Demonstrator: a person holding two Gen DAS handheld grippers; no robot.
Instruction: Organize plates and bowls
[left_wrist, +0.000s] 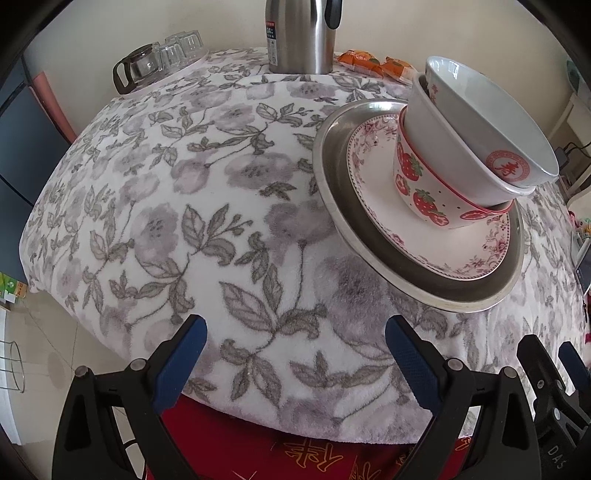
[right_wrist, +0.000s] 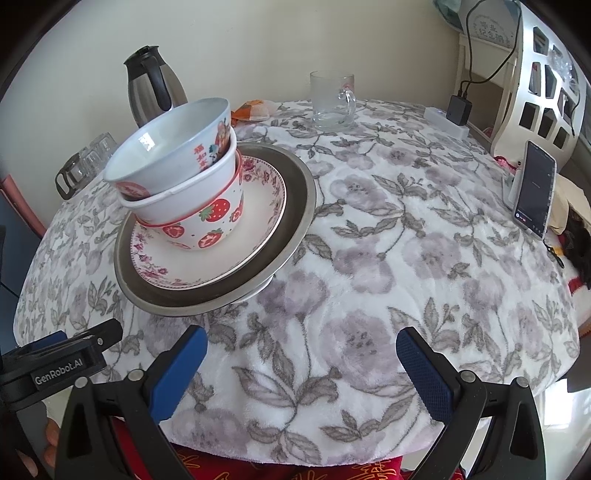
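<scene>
Already the three nested bowls (left_wrist: 461, 147) sit on the floral plate (left_wrist: 380, 206) inside the metal tray (left_wrist: 332, 177). Both grippers, left (left_wrist: 295, 354) and right (right_wrist: 301, 363), hover wide and empty. From the left the stack lies ahead-right; from the right, ahead-left, roughly equally near.

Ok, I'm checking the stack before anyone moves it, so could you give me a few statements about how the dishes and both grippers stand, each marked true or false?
1. The strawberry bowl sits on the floral plate. True.
2. The floral plate lies on the metal tray. True.
3. The left hand-held gripper is shut on the tray. False: it is open, holding nothing.
4. No bowls sit inside the strawberry bowl. False: two white bowls are nested in it.
5. The right hand-held gripper is open over the tablecloth. True.
</scene>
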